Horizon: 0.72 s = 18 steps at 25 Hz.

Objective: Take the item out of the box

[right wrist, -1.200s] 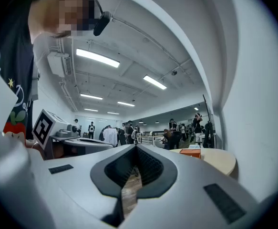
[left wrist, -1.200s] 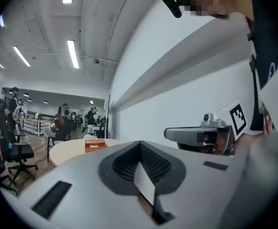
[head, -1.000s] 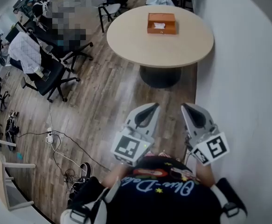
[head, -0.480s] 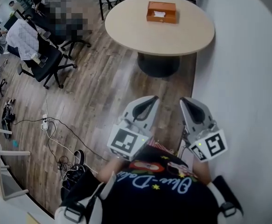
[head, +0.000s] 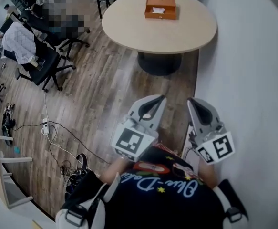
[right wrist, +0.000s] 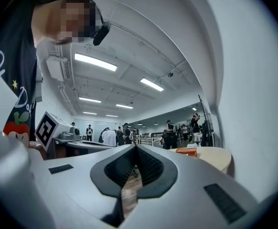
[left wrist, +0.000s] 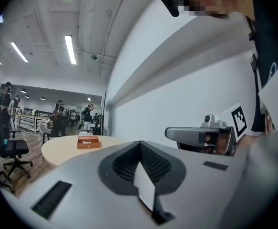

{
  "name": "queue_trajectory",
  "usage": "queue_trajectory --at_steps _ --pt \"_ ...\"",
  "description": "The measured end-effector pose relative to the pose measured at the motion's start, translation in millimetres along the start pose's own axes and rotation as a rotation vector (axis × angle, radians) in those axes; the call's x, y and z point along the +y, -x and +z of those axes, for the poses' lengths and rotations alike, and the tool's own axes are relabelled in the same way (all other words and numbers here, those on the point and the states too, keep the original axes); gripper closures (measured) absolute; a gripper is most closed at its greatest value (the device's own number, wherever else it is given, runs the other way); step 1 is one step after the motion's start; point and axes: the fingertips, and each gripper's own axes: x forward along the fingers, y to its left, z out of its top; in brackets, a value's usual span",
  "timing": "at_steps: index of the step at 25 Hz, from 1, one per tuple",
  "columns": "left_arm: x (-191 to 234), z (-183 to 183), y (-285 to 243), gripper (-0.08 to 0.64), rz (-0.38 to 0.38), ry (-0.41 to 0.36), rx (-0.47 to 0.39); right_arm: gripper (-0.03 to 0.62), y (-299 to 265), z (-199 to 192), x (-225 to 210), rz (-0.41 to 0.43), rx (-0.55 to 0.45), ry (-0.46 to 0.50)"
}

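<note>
Round tan surface (head: 162, 35) far ahead: an orange box (head: 160, 15), something white inside, is seen there. Left claw (head: 163, 98) and right claw (head: 190, 100) are clamped together, empty.

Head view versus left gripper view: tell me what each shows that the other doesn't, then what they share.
Only the head view shows the cable trailing over the floor and the table's dark pedestal. Only the left gripper view shows the ceiling lights and the long white wall at eye level. Both show the round table, the orange box on it, the left gripper and the right gripper, each with its jaws together and empty.
</note>
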Motion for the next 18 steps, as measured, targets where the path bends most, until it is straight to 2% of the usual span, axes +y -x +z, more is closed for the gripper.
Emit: queue_trajectory --at_steps 4,7,11,18 --pt "1 2 -26 0.575 -0.058 -0.008 -0.027 0.597 -2 2 -19 -0.049 -0.005 0.036" --pt "6 11 -47 0.575 -0.092 -0.018 -0.051 0.597 -8 8 -36 -0.089 -0.001 0.02" --pt "21 15 -71 0.575 -0.116 -0.024 -0.035 0.597 -23 8 -57 -0.108 0.002 0.037" --pt "51 26 -114 0.575 -0.166 -0.026 -0.048 0.597 -57 11 -86 -0.147 -0.006 -0.001"
